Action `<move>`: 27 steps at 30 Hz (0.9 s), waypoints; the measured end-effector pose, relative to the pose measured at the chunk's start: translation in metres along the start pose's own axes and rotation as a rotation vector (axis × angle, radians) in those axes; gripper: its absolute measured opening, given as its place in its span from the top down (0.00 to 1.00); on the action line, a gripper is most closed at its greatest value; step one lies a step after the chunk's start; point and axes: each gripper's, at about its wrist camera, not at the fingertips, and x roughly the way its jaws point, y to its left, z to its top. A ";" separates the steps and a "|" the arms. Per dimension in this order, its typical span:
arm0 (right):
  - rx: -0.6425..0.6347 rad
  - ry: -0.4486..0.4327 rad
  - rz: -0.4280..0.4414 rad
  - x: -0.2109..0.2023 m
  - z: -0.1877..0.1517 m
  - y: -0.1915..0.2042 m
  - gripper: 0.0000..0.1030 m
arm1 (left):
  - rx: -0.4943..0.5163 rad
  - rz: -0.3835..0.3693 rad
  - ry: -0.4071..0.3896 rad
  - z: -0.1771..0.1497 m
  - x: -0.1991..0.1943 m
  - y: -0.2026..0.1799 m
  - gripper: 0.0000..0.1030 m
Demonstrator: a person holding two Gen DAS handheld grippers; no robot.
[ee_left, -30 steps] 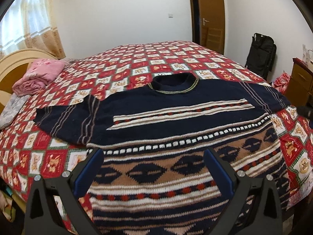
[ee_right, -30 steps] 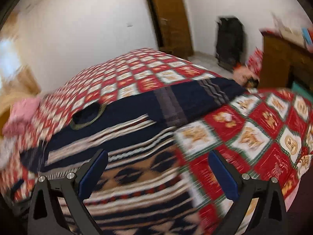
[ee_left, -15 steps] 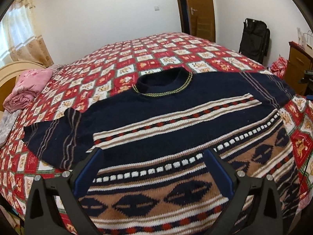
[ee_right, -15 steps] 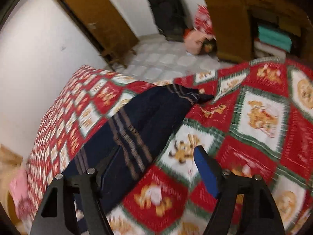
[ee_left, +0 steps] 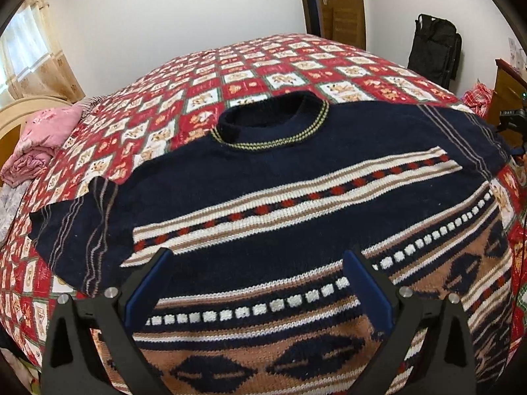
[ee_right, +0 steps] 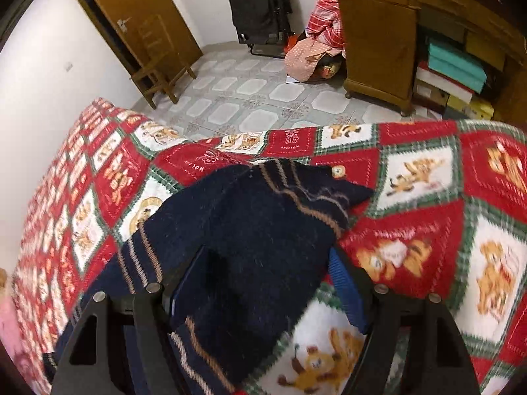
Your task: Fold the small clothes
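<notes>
A navy knitted sweater (ee_left: pixel 280 171) with white, tan and red bands lies flat, front up, on the red patchwork bedspread (ee_left: pixel 263 65), both sleeves spread out. My left gripper (ee_left: pixel 257 256) hovers open over the sweater's lower chest, nothing between its blue pads. In the right wrist view, my right gripper (ee_right: pixel 266 256) points down at the end of the sweater's right sleeve (ee_right: pixel 263 217). The sleeve lies between the jaws and fills the gap from pad to pad. Its striped cuff sticks out beyond the fingertips. I see no firm pinch on the cloth.
Folded pink clothes (ee_left: pixel 42 141) sit at the bed's far left by the headboard. Beyond the bed's right edge are tiled floor, a small wooden chair (ee_right: pixel 161 72), a black bag (ee_right: pixel 260 3), a wooden cabinet (ee_right: pixel 378 49) and a heap of red cloth (ee_right: pixel 316 42).
The left gripper came closer over the sweater's body. The right gripper swung away from the body to the right sleeve, dropped lower, and its jaws narrowed around the sleeve.
</notes>
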 end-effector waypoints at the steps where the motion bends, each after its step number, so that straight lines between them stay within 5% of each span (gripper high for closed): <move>1: -0.013 -0.013 -0.004 0.002 0.001 0.001 0.42 | 0.002 0.000 0.003 0.000 0.001 -0.001 0.00; 2: -0.024 -0.027 -0.015 0.001 0.001 0.000 0.60 | 0.003 -0.001 0.006 -0.001 0.002 -0.001 0.00; 5: -0.035 -0.060 0.012 0.000 0.000 -0.007 0.73 | -0.003 -0.004 0.017 -0.002 0.005 0.000 0.00; 10: 0.040 -0.073 0.140 -0.013 0.004 -0.021 0.83 | -0.021 -0.007 0.025 -0.002 0.006 0.006 0.00; 14: -0.006 -0.124 0.153 -0.041 0.007 -0.002 0.84 | -0.054 -0.007 -0.003 0.000 -0.004 0.020 0.00; 20: -0.339 -0.276 0.209 -0.127 -0.025 0.095 0.84 | -0.120 0.004 -0.033 -0.002 -0.014 0.048 0.00; 27: -0.828 -0.397 0.404 -0.217 -0.163 0.239 0.84 | -0.224 0.043 -0.071 -0.010 -0.026 0.093 0.00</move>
